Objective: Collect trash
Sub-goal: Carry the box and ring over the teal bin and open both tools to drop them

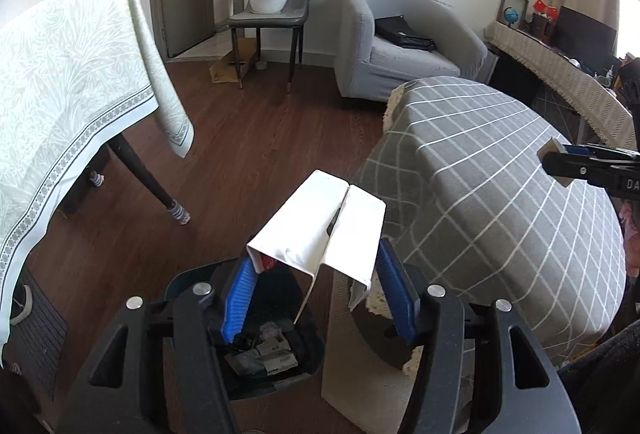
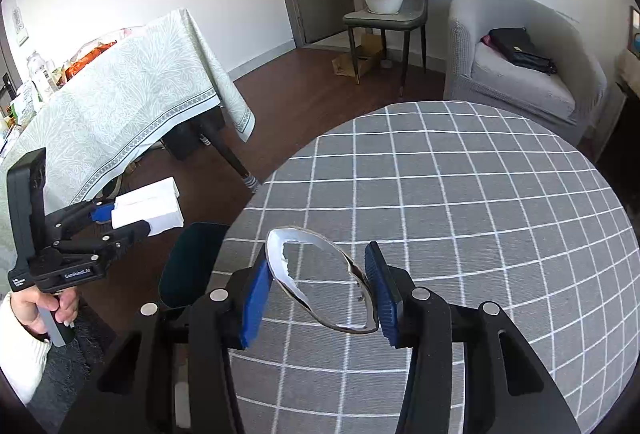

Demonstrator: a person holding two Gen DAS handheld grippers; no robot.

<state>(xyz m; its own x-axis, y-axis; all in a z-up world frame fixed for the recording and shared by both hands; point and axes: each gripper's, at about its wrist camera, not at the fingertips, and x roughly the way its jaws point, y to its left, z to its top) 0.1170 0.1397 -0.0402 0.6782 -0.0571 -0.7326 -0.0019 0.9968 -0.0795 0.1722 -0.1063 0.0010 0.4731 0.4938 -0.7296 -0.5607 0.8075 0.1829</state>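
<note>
My left gripper (image 1: 316,298) is shut on a white opened cardboard box (image 1: 320,226), held above the dark trash bin (image 1: 280,366) on the floor; the bin holds several bits of paper trash. The box (image 2: 148,208) and left gripper (image 2: 120,222) also show in the right wrist view, left of the bin (image 2: 192,262). My right gripper (image 2: 320,298) is shut on a torn cardboard ring (image 2: 320,282), held above the round table with the grey checked cloth (image 2: 460,214). The right gripper's tip (image 1: 560,162) shows at the right edge of the left wrist view.
A table with a pale green cloth (image 1: 68,94) stands to the left, its dark leg (image 1: 148,186) near the bin. A grey armchair (image 1: 404,42) and a chair with a potted plant (image 1: 272,2) stand at the back. Brown wood floor (image 1: 260,138) lies between.
</note>
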